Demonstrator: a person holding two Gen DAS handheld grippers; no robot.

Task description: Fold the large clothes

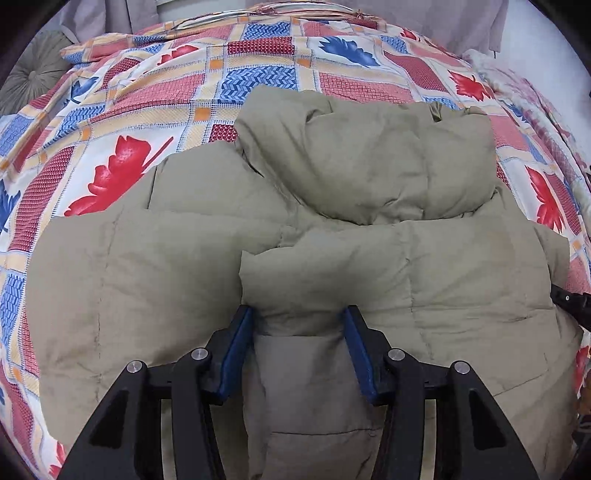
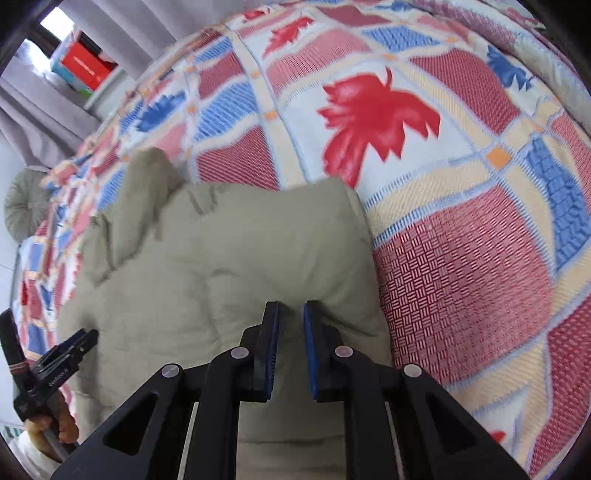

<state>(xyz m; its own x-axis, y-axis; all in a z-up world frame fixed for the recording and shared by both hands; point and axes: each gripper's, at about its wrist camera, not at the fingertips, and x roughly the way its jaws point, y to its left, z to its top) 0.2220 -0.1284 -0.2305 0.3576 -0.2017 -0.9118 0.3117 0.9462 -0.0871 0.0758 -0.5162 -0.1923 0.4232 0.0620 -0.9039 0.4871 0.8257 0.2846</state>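
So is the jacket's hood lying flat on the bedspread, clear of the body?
No, the hood is folded down over the jacket.

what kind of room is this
Most likely a bedroom: a puffy khaki jacket lies on a bed under a leaf-patterned bedspread, with grey curtains and a round cushion behind.

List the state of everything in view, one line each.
Jacket: partly folded, hood lying over its back, on the bed.
Bedspread: spread flat, a few wrinkles.
Left tool: jaws apart, a fold of the jacket between them.
Right tool: nearly closed, pinching the jacket edge.
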